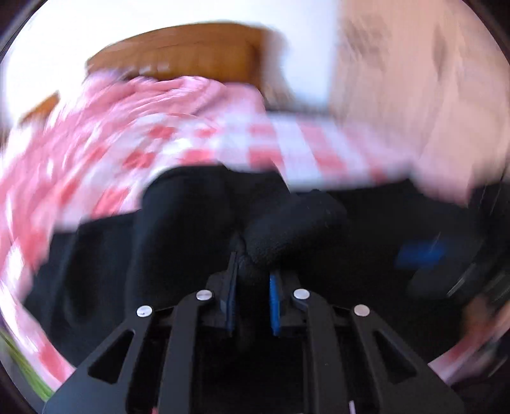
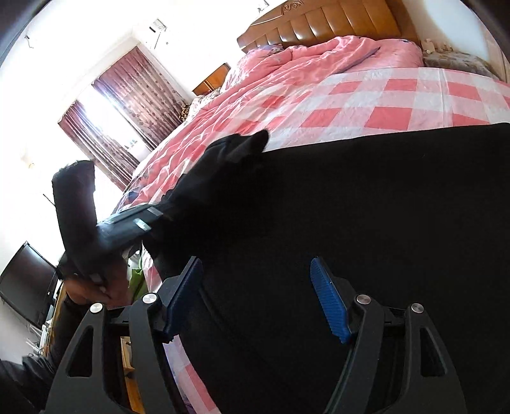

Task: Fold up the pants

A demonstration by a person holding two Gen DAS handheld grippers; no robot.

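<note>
On the bed, left wrist view was motion-blurred; background detail mostly unreadable. Black pants (image 2: 366,223) lay spread over the pink-and-white checked bedsheet (image 2: 392,95), their right and lower parts cut off by the frame edge. Pink quilt (image 2: 287,63) was bunched near the wooden headboard (image 2: 334,25).

Left gripper (image 1: 251,270): blue pads nearly together, clamped on a bunched fold of the pants fabric, which stuck up past the tips. Right wrist view showed that gripper at the left with a strip of fabric standing above it; the hand under it was in shadow, hard to make out.

Right gripper (image 2: 255,286): jaws spread wide, blue ribbed pads (image 2: 328,302) over the flat pants, nothing between them. Contact with the cloth couldn't be judged.

Dark monitor (image 2: 25,283) at far left, maroon curtains (image 2: 134,108) by the window. No readable labels or writing anywhere.
</note>
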